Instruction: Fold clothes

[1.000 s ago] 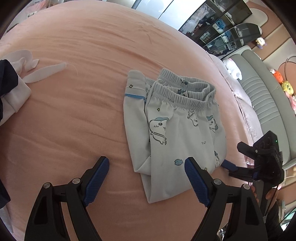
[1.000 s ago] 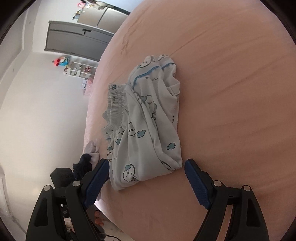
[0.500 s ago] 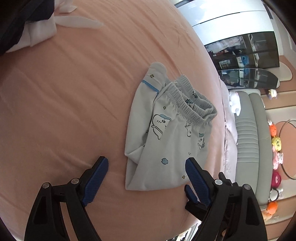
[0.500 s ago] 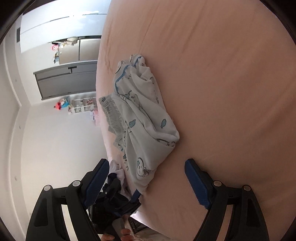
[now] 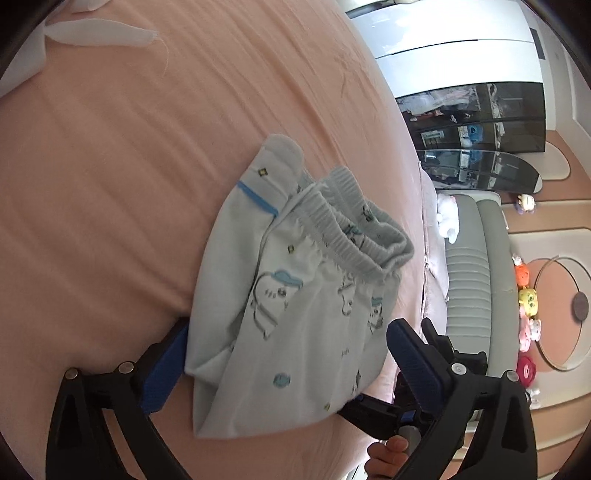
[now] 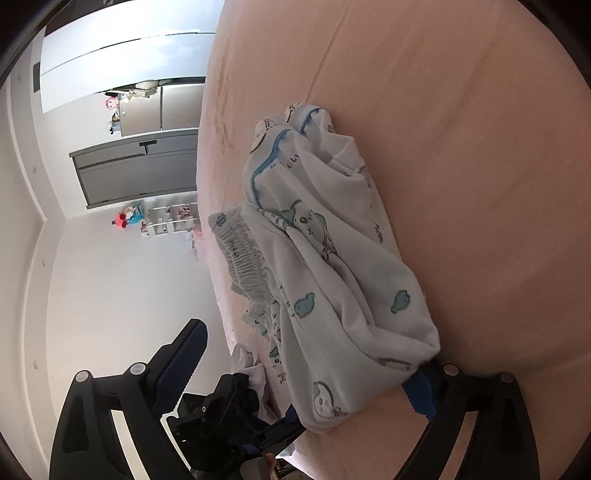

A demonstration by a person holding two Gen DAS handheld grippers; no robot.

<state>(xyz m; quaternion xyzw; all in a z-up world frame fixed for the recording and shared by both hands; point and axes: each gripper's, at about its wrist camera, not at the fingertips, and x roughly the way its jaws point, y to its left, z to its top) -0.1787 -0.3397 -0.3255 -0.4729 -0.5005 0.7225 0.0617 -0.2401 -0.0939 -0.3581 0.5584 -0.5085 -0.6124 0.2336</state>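
Folded pants [image 5: 295,314] lie on the pink bed sheet [image 5: 110,184] in center frame, near end draped between the wide-open jaws of the left gripper [image 5: 284,365], its lower-left pad tucked under the fabric. In the right view the pants [image 6: 332,280] fill the center, right gripper [image 6: 306,369] also spread wide, lower-right pad under the bundle's corner; neither clamps anything. White cloth [image 5: 99,31] upper left.
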